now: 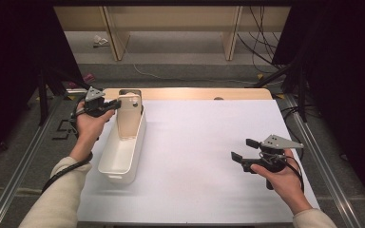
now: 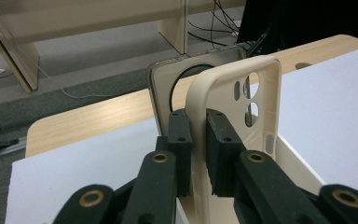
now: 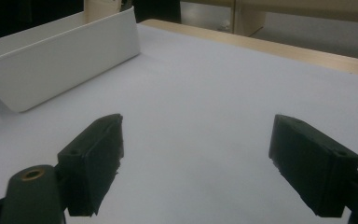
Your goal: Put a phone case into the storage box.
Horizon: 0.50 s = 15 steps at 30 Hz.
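Near the white bin [image 1: 123,152], on the white-covered desk [image 1: 195,166]: a phone case gripped.
Well to the bin's right, the right gripper [image 1: 244,149] hovers with its fingers [image 3: 93,163] wide apart, holding nothing. Above the bin's far end, the left gripper [image 2: 199,135] clamps an upright beige phone case [image 2: 242,102] by its edge.

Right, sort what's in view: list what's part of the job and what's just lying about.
In the job:
beige phone case, clamped in the left gripper
grey phone case standing behind it
white bin
right gripper, open over the white mat

Lying about:
cables on the floor
paper scrap
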Motion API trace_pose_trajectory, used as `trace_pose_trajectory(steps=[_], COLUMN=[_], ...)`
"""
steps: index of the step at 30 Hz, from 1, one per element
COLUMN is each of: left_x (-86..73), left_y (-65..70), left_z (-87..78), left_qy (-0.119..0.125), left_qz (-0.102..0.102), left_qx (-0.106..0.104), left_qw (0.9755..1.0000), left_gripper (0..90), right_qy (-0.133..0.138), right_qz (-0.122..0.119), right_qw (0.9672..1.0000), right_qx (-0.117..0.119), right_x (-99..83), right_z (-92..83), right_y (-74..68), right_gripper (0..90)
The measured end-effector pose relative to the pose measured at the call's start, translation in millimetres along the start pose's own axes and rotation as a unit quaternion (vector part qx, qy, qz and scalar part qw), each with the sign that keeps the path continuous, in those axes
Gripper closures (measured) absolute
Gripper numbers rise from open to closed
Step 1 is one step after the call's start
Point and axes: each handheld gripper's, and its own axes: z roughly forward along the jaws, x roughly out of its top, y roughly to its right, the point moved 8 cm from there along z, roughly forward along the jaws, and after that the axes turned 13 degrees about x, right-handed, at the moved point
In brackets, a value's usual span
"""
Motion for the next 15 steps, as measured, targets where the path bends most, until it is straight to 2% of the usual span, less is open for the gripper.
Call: trace_pose_trajectory(steps=[15], left_x=[-0.7], left_y=[0.2], left_z=[8.5], left_qy=[0.008], left_qz=[0.022], left_qx=[0.008], left_qw=[0.9997], left_gripper=[76.9], right_qy=[-0.001], right_qz=[0.000], right_qw=[1.0000], right_qx=[0.001], right_x=[-0.2], right_z=[-0.1], right_y=[0.2], right_gripper=[18.5])
